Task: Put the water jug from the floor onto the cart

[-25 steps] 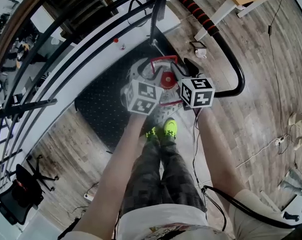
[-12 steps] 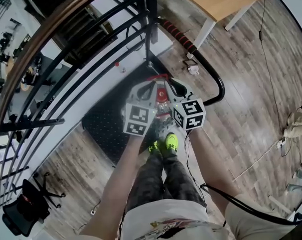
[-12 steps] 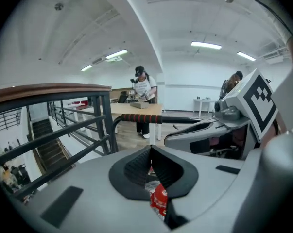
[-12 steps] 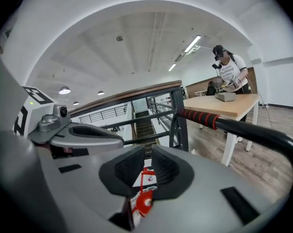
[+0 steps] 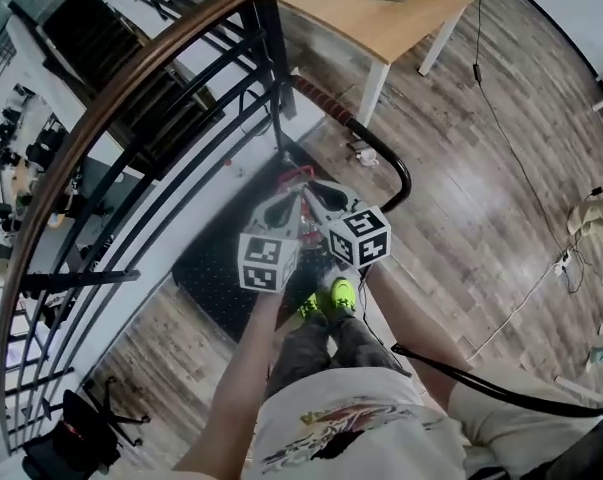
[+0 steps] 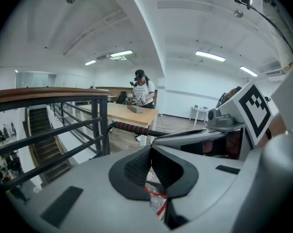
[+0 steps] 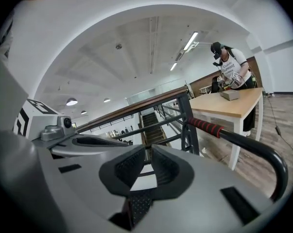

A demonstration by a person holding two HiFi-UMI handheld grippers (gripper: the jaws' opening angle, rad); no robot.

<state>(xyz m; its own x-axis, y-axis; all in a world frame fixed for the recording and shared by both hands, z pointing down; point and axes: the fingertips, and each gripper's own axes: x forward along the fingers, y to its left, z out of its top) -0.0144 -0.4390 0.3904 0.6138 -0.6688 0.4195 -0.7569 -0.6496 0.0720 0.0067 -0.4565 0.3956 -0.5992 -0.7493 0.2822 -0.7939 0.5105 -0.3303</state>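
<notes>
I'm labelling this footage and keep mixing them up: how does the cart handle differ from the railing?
The cart handle is one black bar with a red-and-black striped grip; the railing has a brown wooden top rail. The cart handle bends round at its end, while the railing runs on in a long line over several black bars. Both are mostly black.

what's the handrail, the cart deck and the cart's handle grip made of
Handrail: looks like varnished wood, brown with a soft sheen, set on bars that look like black painted metal.
Cart deck: seemingly rubber or plastic matting, matte black with a dotted texture.
Handle grip: probably a foam or rubber sleeve, in red and black bands, over a smooth black tube, likely metal.
</notes>
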